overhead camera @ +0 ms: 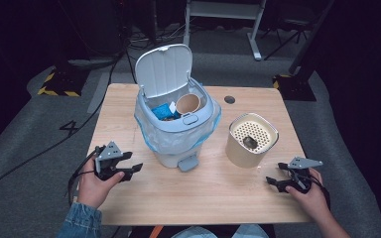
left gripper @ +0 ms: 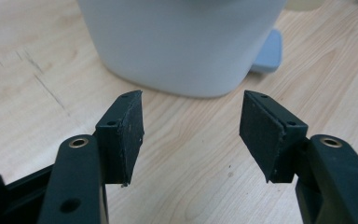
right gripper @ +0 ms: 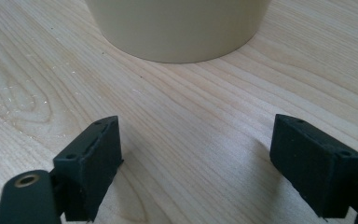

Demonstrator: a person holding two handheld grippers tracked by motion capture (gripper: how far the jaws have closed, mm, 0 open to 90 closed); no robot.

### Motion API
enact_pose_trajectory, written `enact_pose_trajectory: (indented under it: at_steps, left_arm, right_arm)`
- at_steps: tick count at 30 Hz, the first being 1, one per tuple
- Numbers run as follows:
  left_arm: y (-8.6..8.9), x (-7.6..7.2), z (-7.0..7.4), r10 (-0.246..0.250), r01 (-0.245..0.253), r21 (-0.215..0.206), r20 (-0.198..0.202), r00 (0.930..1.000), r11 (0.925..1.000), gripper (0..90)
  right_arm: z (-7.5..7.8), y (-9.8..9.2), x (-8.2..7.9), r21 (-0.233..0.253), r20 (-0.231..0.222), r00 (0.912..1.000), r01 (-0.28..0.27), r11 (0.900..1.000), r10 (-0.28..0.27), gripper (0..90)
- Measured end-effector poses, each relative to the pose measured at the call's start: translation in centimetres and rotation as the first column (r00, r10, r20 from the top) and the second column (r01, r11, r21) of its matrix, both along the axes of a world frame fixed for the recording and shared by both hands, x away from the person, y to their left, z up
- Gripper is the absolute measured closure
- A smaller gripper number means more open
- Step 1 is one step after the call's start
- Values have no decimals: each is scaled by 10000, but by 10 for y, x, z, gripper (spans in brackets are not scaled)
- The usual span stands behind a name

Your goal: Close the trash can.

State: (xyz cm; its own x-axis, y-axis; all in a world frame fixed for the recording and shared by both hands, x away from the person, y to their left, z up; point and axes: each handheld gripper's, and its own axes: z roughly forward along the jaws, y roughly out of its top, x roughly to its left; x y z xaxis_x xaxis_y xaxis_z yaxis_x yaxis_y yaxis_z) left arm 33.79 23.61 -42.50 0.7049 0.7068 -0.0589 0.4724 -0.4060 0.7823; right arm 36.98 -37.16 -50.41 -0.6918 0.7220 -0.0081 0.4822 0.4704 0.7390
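Note:
A small white pedal bin (overhead camera: 176, 144) stands mid-table with its lid (overhead camera: 163, 69) tipped up and a blue liner around its rim. Inside lie a brown paper cup (overhead camera: 188, 103) and a blue packet (overhead camera: 162, 111). Its blue pedal (overhead camera: 188, 162) faces me. To its right stands a beige canister (overhead camera: 250, 140) with a perforated top and a dark object on it. My left gripper (overhead camera: 133, 162) rests open on the table left of the bin; the bin's white wall (left gripper: 182, 42) fills the space ahead of its jaws. My right gripper (overhead camera: 277, 176) is open, empty, just below the canister (right gripper: 177, 28).
The wooden table (overhead camera: 203, 198) has a small dark round hole (overhead camera: 229, 99) at the back right. Bare wood lies along the front edge between my hands. Cables and a yellow-black striped base (overhead camera: 57, 89) lie on the grey floor to the left.

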Motion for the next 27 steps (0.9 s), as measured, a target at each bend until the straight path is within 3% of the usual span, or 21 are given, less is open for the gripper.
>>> enact_pose_trajectory:
  at_steps: [2,9,14,17,18,23,27]
  left_arm:
    - [2,1,15,-179,181,-72,222,9996,9998,404]
    - [4,3,37,-536,562,-520,494,9973,9971,411]
    - [3,8,65,-1006,1068,-667,906,9908,9920,422]
    - [4,12,73,-1114,1198,-787,1040,9883,9897,423]
    - [5,15,81,-1076,1177,-837,1158,9874,9895,424]
    - [7,22,96,-888,1001,-973,1143,9895,9902,456]
    - [5,29,108,-582,726,-1032,1364,9889,9920,449]
  right_arm:
    - [0,0,0,7,0,10000,6,10000,-6,166]
    - [0,0,0,14,-5,10000,-26,10000,26,167]
    - [0,0,-1,49,-19,10000,-56,10000,56,172]
    - [0,-1,-1,58,-17,10000,-58,10000,58,174]
    - [0,-1,-1,62,-18,10000,-61,10000,61,175]
    - [0,-1,-2,65,22,10000,-59,10000,59,194]
    - [0,0,-3,61,55,10000,-77,10000,77,201]
